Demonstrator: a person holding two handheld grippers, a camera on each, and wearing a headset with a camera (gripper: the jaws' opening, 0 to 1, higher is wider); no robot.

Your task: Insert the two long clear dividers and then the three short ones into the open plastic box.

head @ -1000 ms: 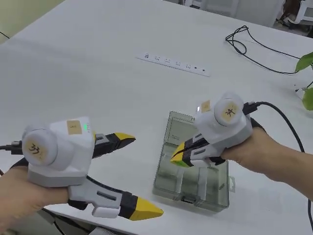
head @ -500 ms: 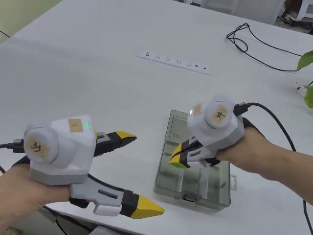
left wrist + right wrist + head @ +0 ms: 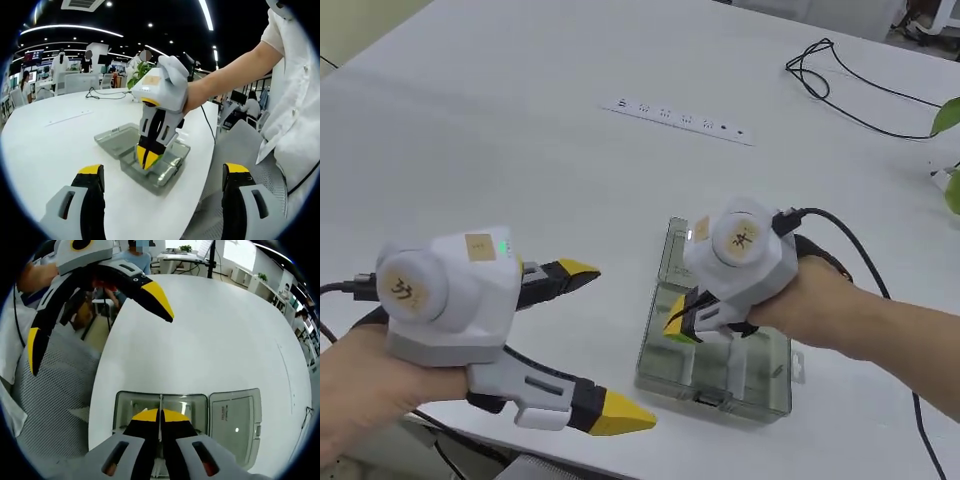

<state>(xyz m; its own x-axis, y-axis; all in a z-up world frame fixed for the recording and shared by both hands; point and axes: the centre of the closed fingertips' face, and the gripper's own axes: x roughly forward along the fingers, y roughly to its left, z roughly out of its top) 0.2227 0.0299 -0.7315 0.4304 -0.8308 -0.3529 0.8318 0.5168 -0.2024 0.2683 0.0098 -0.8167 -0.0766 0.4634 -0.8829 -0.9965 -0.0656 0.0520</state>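
The clear plastic box (image 3: 740, 378) lies open near the table's front edge, its lid (image 3: 672, 245) flat behind it. Clear partitions show inside the base. My right gripper (image 3: 675, 328) hangs tips-down over the box's left part, and its jaws are shut on a thin clear divider (image 3: 160, 402) seen edge-on above the base (image 3: 125, 407). My left gripper (image 3: 610, 345) is open to the left of the box, holding nothing. From the left gripper view, the right gripper (image 3: 146, 157) points down into the box (image 3: 170, 174).
A white power strip (image 3: 680, 120) lies across the table's middle. A black cable (image 3: 830, 75) loops at the back right beside green plant leaves (image 3: 948, 115). A mesh chair (image 3: 55, 405) stands past the table's edge.
My right gripper has shifted left over the box with the divider still held. The left gripper stays open in about the same place.
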